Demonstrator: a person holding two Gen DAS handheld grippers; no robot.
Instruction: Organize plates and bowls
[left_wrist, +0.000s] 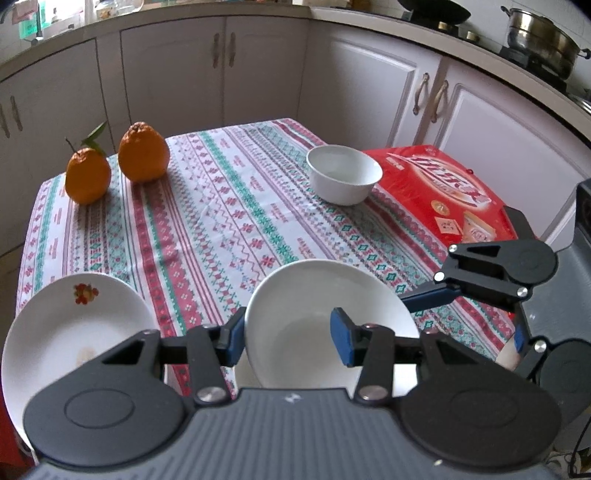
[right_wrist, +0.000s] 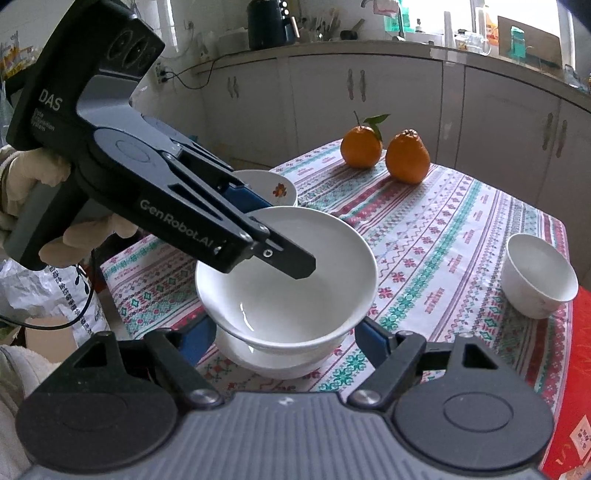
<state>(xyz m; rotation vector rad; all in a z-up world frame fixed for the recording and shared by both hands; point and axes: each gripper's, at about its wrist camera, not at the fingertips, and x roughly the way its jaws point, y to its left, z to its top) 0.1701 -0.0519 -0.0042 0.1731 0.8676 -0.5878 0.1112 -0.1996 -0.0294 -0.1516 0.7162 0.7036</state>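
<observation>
tablecloth (left_wrist: 229, 206) patterned, fills frame centre | white bowl (right_wrist: 291, 280) centre frame, lifted just above a second bowl (right_wrist: 269, 363) | left gripper (left_wrist: 291, 338) jaws straddle its rim, clamped or not: cannot tell | right gripper (right_wrist: 284, 341) jaws apart, flanking the bowls | small bowl (left_wrist: 343, 173) upper right

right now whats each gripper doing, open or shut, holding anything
Left gripper: open, its jaws straddle the rim of the plain white bowl, no clear clamp.
Right gripper: open, jaws either side of the same bowl, holding nothing.
</observation>
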